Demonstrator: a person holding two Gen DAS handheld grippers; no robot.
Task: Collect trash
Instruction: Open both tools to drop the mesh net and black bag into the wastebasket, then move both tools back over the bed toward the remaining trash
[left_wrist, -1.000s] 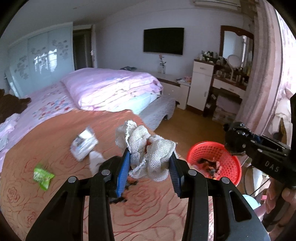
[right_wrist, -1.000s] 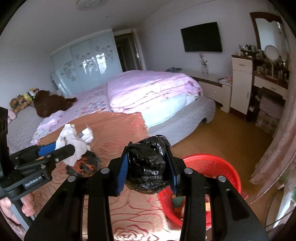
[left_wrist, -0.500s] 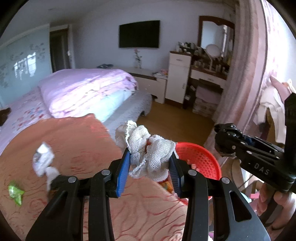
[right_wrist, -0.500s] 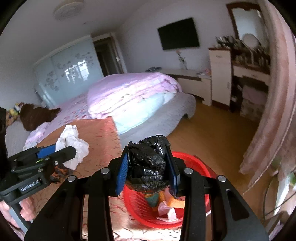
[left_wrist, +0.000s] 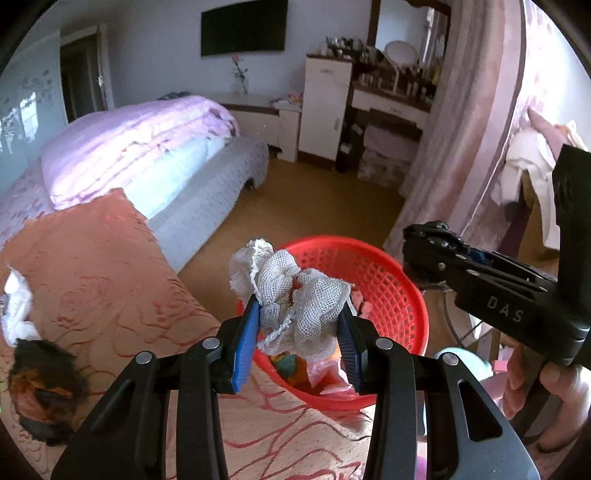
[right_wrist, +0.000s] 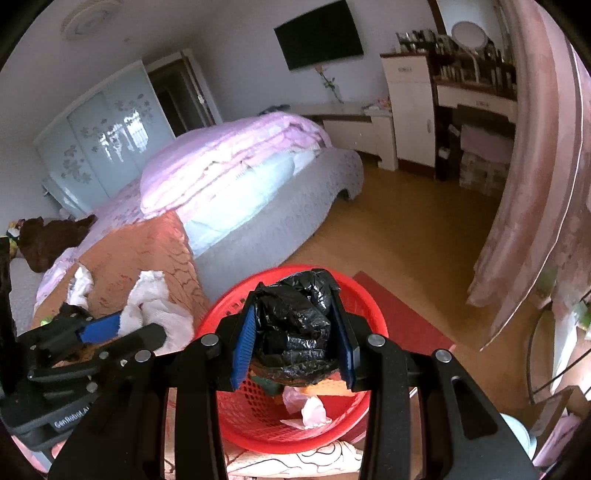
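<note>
My left gripper is shut on a crumpled white gauze rag, held over the near rim of the red mesh basket. My right gripper is shut on a wad of black plastic bag and hangs above the same red basket, which holds pink and orange scraps. The right gripper shows at the right of the left wrist view, a hand on its handle. The left gripper with the white rag appears at the left of the right wrist view.
An orange patterned blanket covers the bed edge beside the basket. On it lie white tissue and a dark clump. Wooden floor, a pink curtain and a dresser lie beyond.
Both grippers have swung right and down from over the bed to above the red basket, each keeping its load. The basket now sits directly under the fingers in both views.
</note>
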